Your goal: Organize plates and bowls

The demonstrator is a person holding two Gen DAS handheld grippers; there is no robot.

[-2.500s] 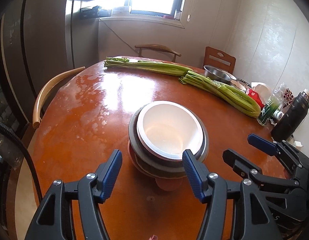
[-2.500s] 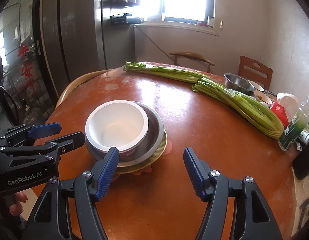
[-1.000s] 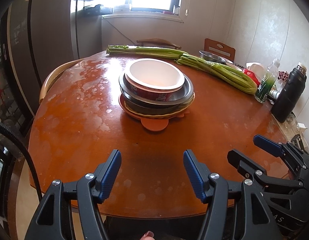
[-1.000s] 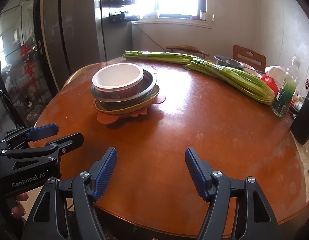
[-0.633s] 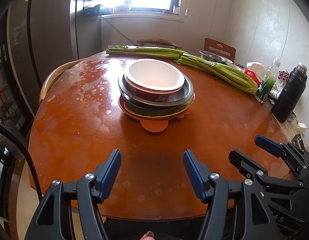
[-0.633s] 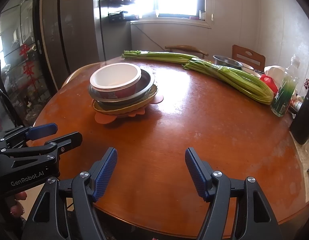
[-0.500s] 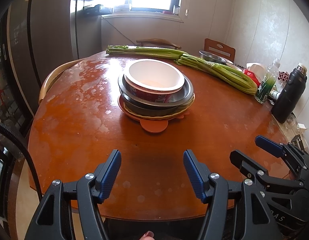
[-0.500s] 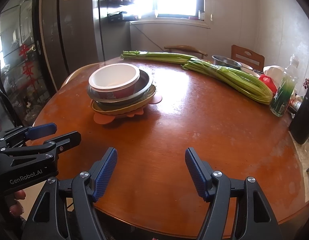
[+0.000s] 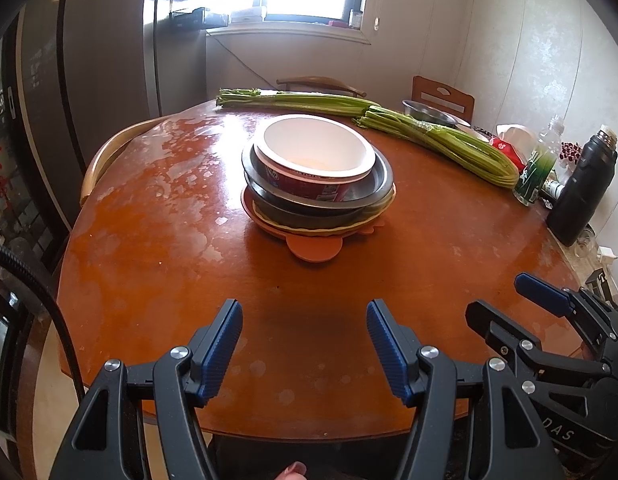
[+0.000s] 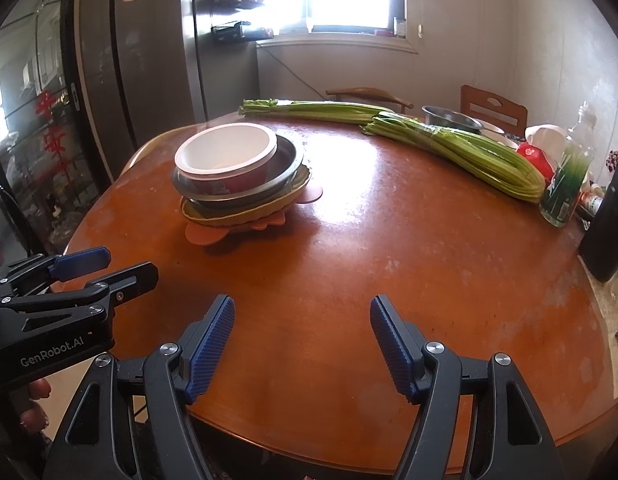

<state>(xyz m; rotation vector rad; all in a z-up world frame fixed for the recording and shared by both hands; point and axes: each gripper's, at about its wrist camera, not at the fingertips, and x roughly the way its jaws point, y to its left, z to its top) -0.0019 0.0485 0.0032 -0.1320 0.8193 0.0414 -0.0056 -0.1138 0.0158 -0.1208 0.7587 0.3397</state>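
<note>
Meanwhile, the left gripper [image 9: 303, 330] and the right gripper [image 10: 301, 328] are both hovering over the near edge of the round wooden surface [image 9: 157, 240], each with its jaws spread and nothing between them. Well beyond them, the white bowl [image 9: 315, 152] is sitting inside a metal bowl [image 9: 269, 196], which is resting on a yellow plate [image 10: 245, 212] and an orange plate [image 9: 315, 246] (all one stack), while celery bunches [image 9: 441, 140] are lying behind it.

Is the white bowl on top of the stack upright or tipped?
Upright. The white bowl sits mouth up, nested in the grey metal bowl, its rim about level.
</note>
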